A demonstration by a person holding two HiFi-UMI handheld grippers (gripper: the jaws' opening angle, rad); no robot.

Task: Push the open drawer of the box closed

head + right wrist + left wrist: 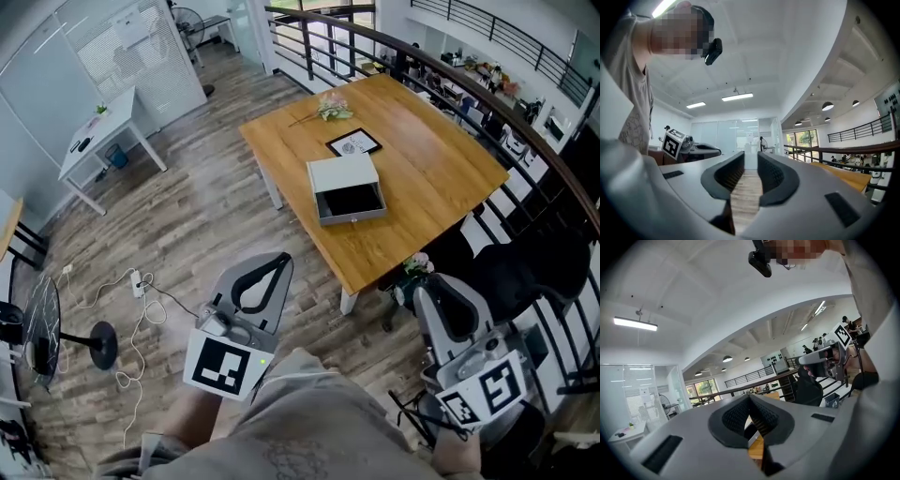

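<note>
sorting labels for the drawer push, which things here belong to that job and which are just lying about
For the job:
- box on the wooden table
- its open drawer
- left gripper
- right gripper

Just lying about:
- framed card
- flowers
- white table
- power strip on the floor
- standing fan

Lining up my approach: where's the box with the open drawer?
Head view, upper middle: the box sits on the wooden table, right below the framed picture, drawer open.
</note>
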